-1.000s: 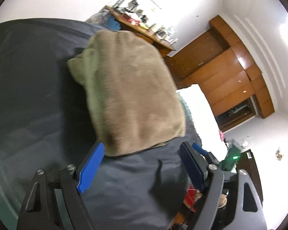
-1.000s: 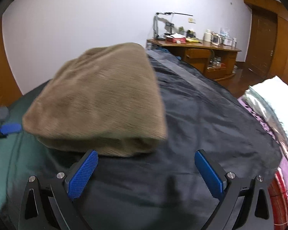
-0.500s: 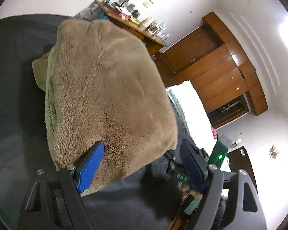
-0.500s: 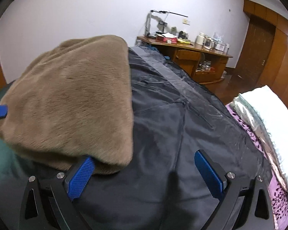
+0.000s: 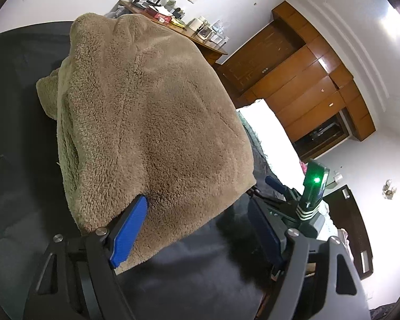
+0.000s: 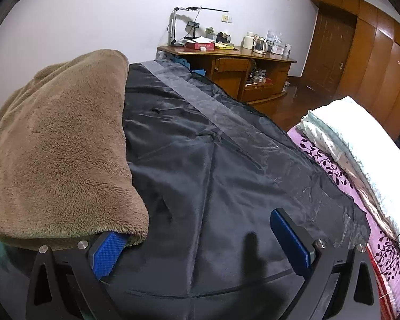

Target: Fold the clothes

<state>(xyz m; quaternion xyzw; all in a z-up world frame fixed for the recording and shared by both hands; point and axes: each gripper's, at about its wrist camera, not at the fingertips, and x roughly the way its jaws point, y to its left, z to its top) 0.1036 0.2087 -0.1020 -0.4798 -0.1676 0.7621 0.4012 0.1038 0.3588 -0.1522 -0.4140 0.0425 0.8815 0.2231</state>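
Bedroom with white walls and wooden wardrobes; the work surface is a bed under a black sheet (image 5: 18,138). Left wrist view: brown fleece garment (image 5: 152,122) lies on the sheet as a thick folded bundle, layered edges showing on its left side. Left gripper (image 5: 197,221) has its fingers spread wide, one blue finger (image 5: 129,230) touching the bundle's near edge, nothing pinched. Right wrist view: right gripper (image 6: 202,242) likewise spread; its left finger (image 6: 108,254) is tucked under the garment's corner, the other over bare sheet. Judgement: folding looks nearly complete; squaring or moving the bundle may remain. Desk (image 6: 226,61) behind holds a kettle and bottles; no containers in use.
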